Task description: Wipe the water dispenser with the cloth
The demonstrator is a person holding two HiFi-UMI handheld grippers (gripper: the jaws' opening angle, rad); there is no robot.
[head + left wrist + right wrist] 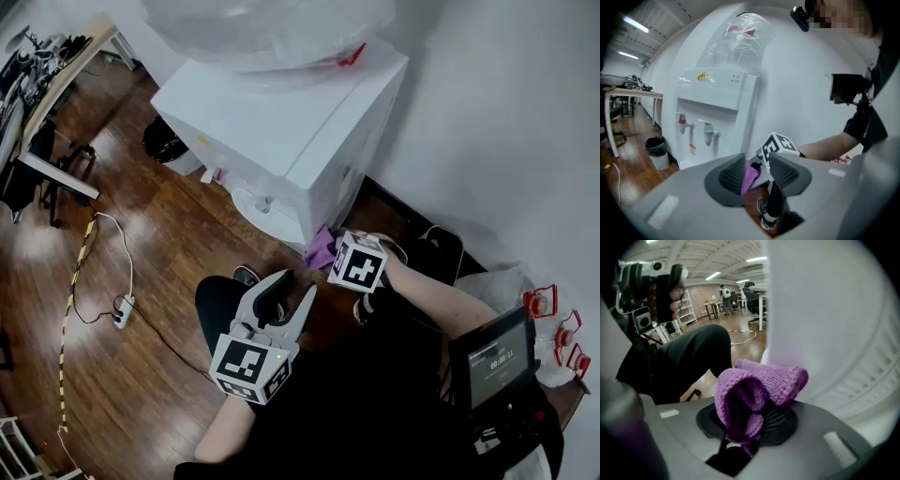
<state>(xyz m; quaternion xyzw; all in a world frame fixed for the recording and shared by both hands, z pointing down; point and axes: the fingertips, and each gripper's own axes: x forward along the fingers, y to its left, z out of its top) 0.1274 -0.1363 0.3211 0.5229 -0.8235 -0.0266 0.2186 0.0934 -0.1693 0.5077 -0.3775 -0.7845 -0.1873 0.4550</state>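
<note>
The white water dispenser (281,127) stands against the wall with a plastic-wrapped bottle (272,28) on top; its taps (708,132) face the left gripper view. My right gripper (330,249) is shut on a purple knitted cloth (754,392), which sits low against the dispenser's right side panel (820,319). The same cloth (322,247) peeks out beside the marker cube (359,262). My left gripper (287,292) hovers in front of my legs, away from the dispenser, jaws apart with nothing between the pads (732,174).
A black waste bin (658,149) stands left of the dispenser. A power strip and cable (122,309) lie on the wooden floor. A desk (56,75) is at the far left. Red-handled items (553,328) lie on the right by the wall.
</note>
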